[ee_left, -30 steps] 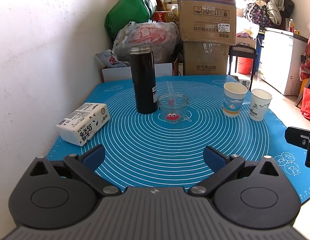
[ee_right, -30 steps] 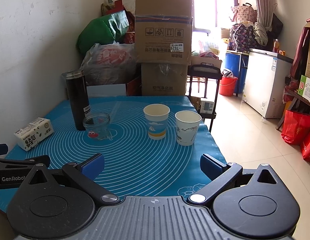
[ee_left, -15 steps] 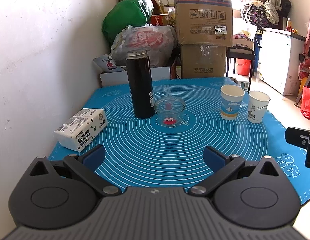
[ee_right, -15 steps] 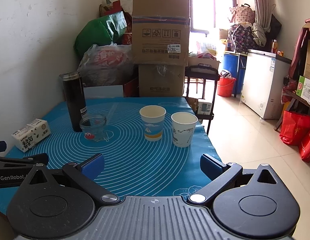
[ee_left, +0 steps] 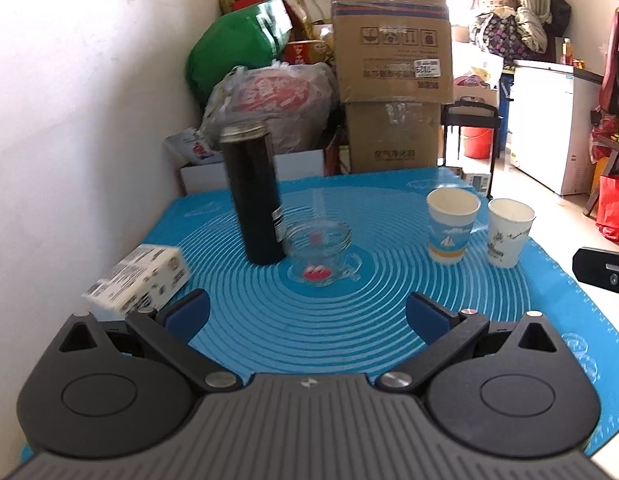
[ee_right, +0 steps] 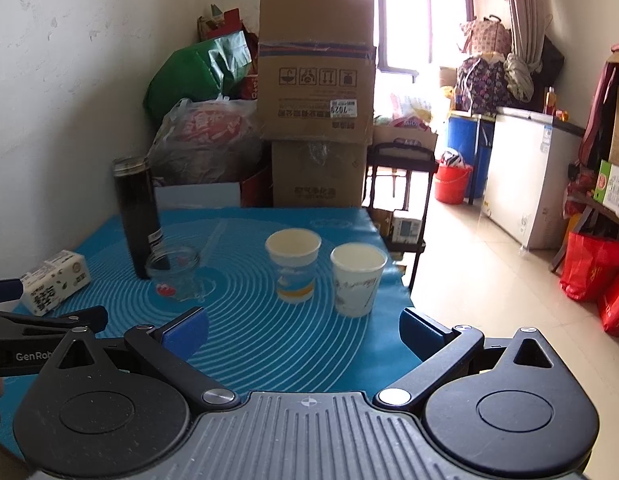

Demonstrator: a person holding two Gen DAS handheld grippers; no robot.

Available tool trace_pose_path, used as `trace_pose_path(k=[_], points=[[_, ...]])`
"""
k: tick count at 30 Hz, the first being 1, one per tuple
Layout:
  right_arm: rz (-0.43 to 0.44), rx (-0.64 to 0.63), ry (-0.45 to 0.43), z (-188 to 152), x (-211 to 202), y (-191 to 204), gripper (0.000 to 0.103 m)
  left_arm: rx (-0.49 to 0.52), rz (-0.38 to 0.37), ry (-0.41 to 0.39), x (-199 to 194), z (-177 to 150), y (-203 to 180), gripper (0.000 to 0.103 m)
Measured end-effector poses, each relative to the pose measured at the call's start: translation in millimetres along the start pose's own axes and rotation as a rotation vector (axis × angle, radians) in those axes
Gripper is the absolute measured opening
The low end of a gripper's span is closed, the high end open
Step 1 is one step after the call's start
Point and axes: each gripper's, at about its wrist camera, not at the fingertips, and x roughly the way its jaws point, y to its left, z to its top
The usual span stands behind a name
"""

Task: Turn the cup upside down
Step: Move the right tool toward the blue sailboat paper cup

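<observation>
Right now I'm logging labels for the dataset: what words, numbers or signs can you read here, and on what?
"GenRob", cut off by the frame edge: on the left gripper body, right wrist view.
"7029": white sticker on the upper cardboard box.
Four handling pictograms: same box, no words.
Chinese print on the lower cardboard box: blurred.
Print on the tissue pack and the black bottle label: too small.

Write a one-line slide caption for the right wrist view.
Open right gripper faces two upright paper cups on the blue mat.
</observation>
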Motion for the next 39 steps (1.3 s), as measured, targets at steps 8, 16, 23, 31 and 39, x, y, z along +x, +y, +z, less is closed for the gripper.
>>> trace_pose_path(k=[8,16,23,31,39], points=[[-0.007,0.004,0.021,6.7,45.7,-32.5,0.102,0.009,-0.039,-0.011,51.6,16.2,-34.8,0.103],[0.004,0.011,0.054,6.7,98.8,-74.8,0.101,0.020,-0.081,-0.031,105.5,29.3,-69.0,0.103],[0.012,0.023,0.089,-1.8,128.5,-92.7,0.101,0.120,-0.139,-0.059,139.8,26.6,-102.7,0.102],[0.042,0.054,0.099,-11.5,141.9,-103.4,0.101,0.184,-0.196,-0.051,173.5,19.8,-123.2,0.102],[0.056,0.063,0.105,-17.5,149.8,-107.1,0.101,0.149,-0.230,-0.044,197.0,22.3,-126.9,0.082]])
